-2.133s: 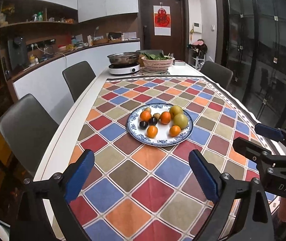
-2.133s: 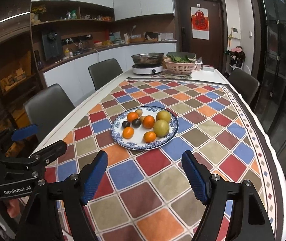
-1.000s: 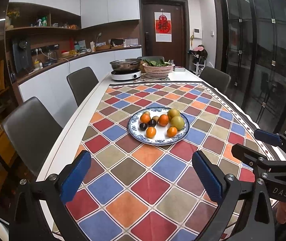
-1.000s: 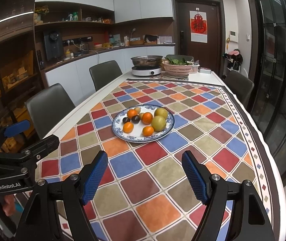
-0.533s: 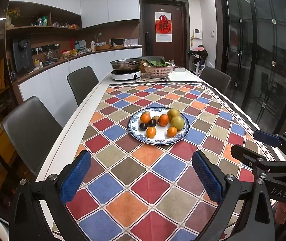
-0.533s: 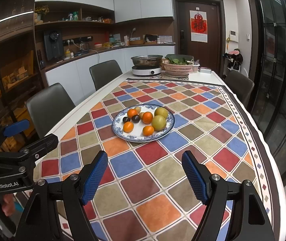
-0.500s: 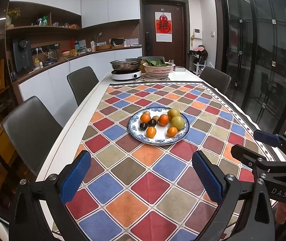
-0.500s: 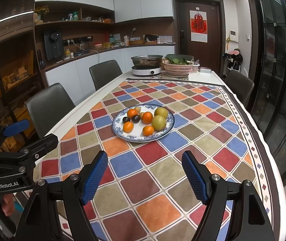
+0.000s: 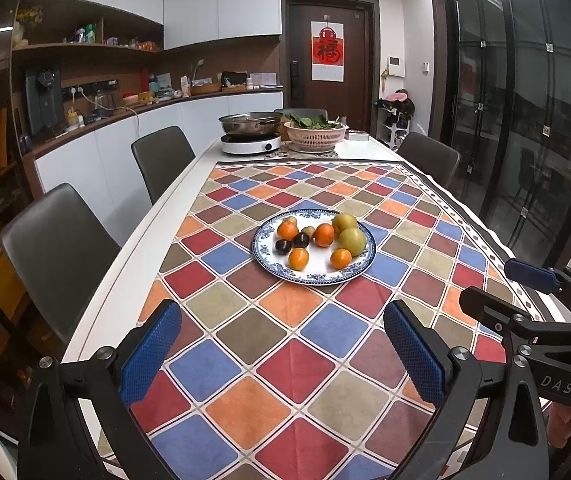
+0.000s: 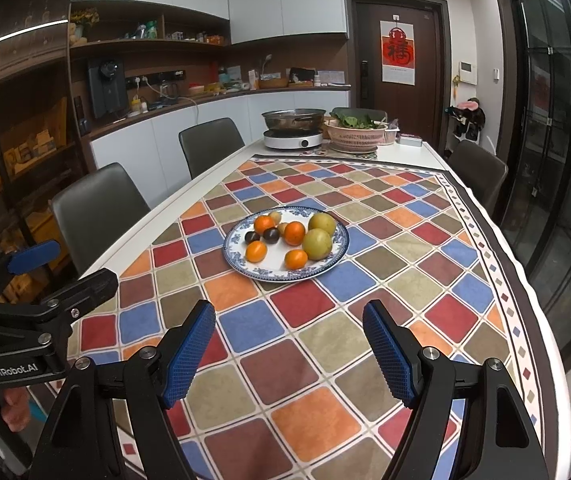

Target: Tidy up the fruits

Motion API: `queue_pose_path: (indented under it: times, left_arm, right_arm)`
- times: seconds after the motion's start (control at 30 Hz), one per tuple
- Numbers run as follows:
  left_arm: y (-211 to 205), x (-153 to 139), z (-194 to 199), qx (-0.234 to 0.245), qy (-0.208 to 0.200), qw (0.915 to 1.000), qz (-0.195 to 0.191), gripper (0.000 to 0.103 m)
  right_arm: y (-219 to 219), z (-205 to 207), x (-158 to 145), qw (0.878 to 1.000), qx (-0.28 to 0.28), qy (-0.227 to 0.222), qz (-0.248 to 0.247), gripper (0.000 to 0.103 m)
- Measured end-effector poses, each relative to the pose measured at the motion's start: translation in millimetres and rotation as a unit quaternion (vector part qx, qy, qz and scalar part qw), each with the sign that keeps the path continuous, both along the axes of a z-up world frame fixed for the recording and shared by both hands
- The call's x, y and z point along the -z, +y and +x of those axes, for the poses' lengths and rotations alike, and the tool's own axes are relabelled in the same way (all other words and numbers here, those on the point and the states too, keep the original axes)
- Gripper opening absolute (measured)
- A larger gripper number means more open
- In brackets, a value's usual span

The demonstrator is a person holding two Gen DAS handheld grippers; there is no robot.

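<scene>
Both grippers have drawn back and risen since two seconds ago: left gripper [image 9: 281, 354] and right gripper [image 10: 289, 354] hang wide open and empty (nothing between the pads), well short of the plate [image 9: 359, 266]. On the plate, the fruits [image 9: 317, 240] lie unchanged, sorted by kind. That fits finished or pending.

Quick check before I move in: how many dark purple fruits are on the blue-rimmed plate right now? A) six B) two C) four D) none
B: two dark purple fruits sit side by side on the left part of the plate, among orange and yellow-green ones; both grippers, left and right, hang open short of it.
</scene>
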State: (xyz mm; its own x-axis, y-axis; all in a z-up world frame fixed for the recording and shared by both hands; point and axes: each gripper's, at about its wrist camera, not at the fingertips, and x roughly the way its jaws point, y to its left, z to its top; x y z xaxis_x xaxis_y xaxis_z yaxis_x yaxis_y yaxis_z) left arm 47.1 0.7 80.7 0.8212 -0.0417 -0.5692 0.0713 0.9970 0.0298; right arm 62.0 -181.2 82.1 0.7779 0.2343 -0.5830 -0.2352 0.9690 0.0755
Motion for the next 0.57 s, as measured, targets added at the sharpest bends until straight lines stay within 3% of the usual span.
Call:
queue_pose_path:
  times: [0.57]
  left_arm:
    - [2.7,4.1,3.7,-0.006,0.0,1.0,-0.006,0.103]
  right_arm:
    - [-0.1,-4.5,-2.7,1.0,-0.001,0.0,-0.004,0.077]
